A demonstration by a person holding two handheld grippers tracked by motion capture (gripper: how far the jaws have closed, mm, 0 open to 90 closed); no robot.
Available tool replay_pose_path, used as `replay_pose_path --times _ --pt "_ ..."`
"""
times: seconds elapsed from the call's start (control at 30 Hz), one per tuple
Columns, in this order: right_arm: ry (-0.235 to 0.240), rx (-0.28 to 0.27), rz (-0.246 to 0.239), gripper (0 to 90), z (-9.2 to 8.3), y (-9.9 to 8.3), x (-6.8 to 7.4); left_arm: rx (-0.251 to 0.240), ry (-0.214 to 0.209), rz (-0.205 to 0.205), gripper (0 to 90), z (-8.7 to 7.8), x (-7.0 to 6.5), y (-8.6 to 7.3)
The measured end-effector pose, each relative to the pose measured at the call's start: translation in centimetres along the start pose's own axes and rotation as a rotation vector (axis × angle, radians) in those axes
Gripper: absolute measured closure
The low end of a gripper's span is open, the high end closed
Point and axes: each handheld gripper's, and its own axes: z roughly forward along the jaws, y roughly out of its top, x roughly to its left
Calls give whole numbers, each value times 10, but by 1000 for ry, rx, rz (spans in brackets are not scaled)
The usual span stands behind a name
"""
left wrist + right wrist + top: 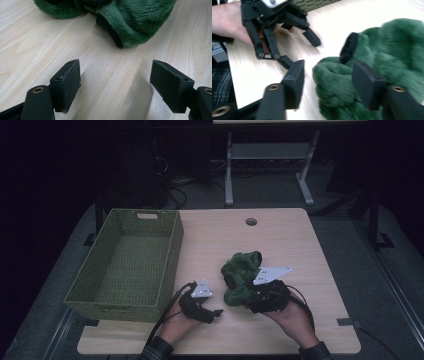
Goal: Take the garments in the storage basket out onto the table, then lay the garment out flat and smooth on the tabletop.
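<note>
A green fleece (242,276) lies crumpled on the table (280,240), right of centre on the near half, well apart from the basket (125,262) at the left edge. The fleece has a dark trim band along one hem.

The right gripper (252,292) sits against the fleece's near side. In the right gripper view (328,80) its jaws stand part-way apart with a fold of fleece between them — one pad rests on the pile, the other is clear of it, so no firm grip shows.

The left gripper (216,312) lies low over bare wood, just left of the fleece. In the left gripper view (115,85) its jaws are wide apart with nothing between them — the fleece lies just ahead of the tips.
</note>
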Motion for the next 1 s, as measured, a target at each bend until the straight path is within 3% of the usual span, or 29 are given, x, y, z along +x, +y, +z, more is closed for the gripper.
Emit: replay_pose_path --times 0.27,0.43,0.5,0.67,1.0 --pt "1 72 -67 584 26 5 8 -15 17 13 234 1 -1 -2" --pt "-29 119 -61 780 37 -3 3 -12 25 21 233 2 -2 -2" --pt "-6 106 -34 853 37 -6 -2 -12 25 18 234 2 -2 -2" --pt "18 45 11 877 24 -10 -10 -12 28 18 234 2 -2 -2" --pt "-27 -112 70 876 -25 -23 -31 -18 32 10 234 2 -2 -2"
